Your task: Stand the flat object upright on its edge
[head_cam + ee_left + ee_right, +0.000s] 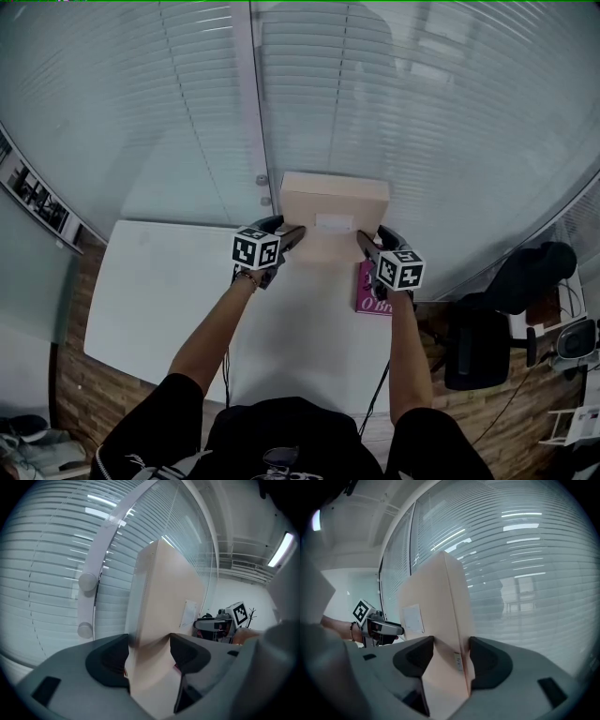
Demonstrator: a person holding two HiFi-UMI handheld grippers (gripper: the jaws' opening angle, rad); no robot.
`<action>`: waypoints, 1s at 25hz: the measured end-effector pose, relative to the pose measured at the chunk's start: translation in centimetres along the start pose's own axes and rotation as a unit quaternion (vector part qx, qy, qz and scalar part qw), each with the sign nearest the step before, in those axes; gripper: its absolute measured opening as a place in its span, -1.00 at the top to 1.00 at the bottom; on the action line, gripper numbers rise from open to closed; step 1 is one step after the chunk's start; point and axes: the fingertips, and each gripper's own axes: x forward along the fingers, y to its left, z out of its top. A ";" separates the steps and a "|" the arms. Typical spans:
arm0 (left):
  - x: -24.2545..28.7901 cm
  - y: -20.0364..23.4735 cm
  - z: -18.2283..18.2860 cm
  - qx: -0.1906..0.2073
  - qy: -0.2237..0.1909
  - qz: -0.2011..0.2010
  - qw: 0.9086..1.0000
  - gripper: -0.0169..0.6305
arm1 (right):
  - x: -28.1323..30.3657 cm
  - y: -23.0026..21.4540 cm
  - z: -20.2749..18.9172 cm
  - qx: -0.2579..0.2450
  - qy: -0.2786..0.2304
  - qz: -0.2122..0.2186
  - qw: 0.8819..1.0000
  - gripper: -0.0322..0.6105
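Box (334,202) edges: left tool (300,231), right tool (361,235)

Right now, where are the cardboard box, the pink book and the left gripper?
cardboard box (319,195): head view, its tan front face.
pink book (372,289): head view, its pink cover.
left gripper (292,232): head view, between its fingertips, at the box's left edge.

Bright diffuse daylight through blinds, fisheye edges, slight blur

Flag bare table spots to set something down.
Free: the white table left of the left claw; the near strip between the arms. Crowded: far right, where it and the right claw clamp the cardboard box, pink book alongside.
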 end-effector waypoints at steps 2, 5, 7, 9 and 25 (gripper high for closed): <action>0.6 0.3 0.0 0.001 0.004 0.000 1.000 0.03 | 0.5 -0.4 -0.1 0.004 0.001 0.000 1.000 0.09; 1.2 0.8 0.2 0.003 0.006 0.003 1.000 0.03 | 1.2 -0.9 -0.2 0.009 -0.001 -0.001 1.000 0.09; 1.5 1.0 0.4 0.004 0.005 0.006 1.000 0.03 | 1.5 -1.2 -0.1 0.011 -0.003 -0.003 1.000 0.09; 1.9 1.2 0.5 0.003 0.004 0.007 1.000 0.03 | 1.8 -1.5 -0.1 0.013 -0.005 -0.004 1.000 0.10; 3.3 2.8 0.6 0.013 0.006 0.021 1.000 0.03 | 3.8 -2.5 -0.5 0.012 0.000 -0.004 1.000 0.10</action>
